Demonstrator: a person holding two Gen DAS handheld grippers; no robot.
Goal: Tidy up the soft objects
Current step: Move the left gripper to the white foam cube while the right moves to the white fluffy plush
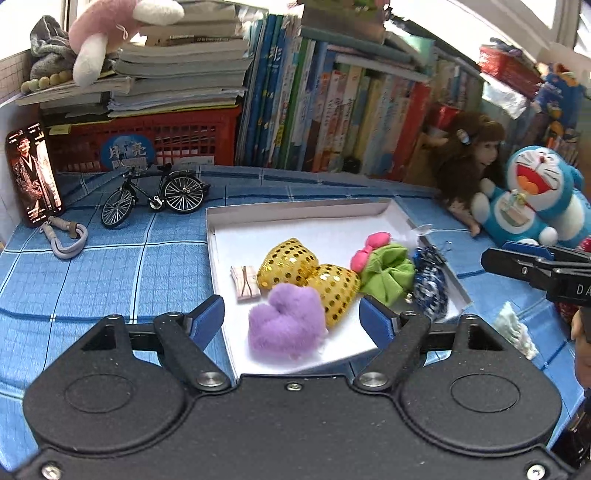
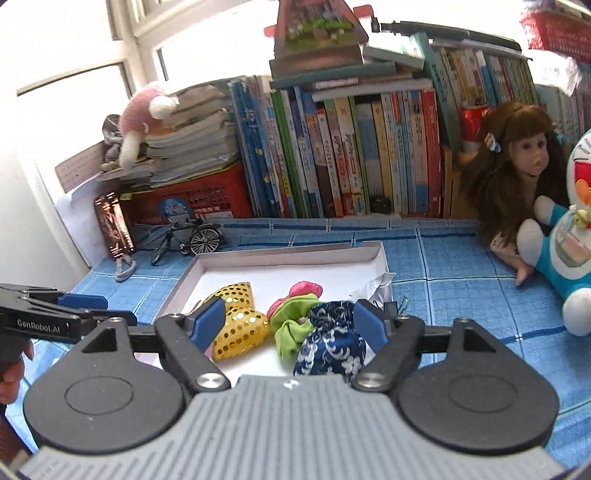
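Both tongs are standing wide open and holding nothing. The left gripper (image 1: 291, 317) is hanging over the purple puff (image 1: 286, 326) in the white box (image 1: 295, 214). The right gripper (image 2: 290, 325) is hanging over the blue flowered pouch (image 2: 332, 345), which is sitting at the box's edge and could tip out if bumped.

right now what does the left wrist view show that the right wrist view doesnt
Only the left wrist view shows the fluffy purple heart-shaped plush, the small striped fabric bundle and the pale knitted piece lying on the blue checked cloth outside the box.

Only the right wrist view shows the doll's face and the block-built model atop the books.

Both share the shallow white cardboard box, gold sequinned bow, green fabric scrunchie, navy floral pouch and both open grippers, left gripper and right gripper.
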